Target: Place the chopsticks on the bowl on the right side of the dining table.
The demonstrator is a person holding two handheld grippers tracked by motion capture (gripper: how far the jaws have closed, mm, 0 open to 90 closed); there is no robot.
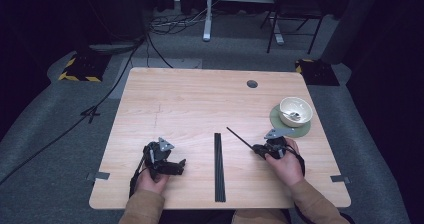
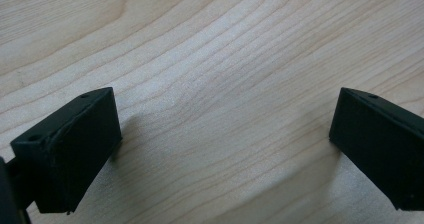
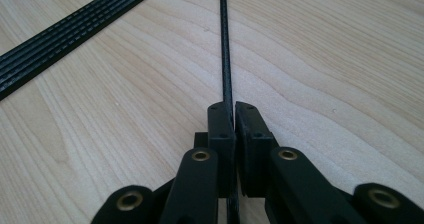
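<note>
Right tongs (image 3: 231,115) pinch a thin black rod (image 3: 224,49); left tongs (image 2: 225,139) gape; no writing legible.

The bowl's (image 1: 295,111) contents are too small to identify.

The light wooden table (image 1: 190,99) carries a black ribbed strip (image 1: 219,166) at lower centre and a green round plate (image 1: 280,123) at right.
</note>
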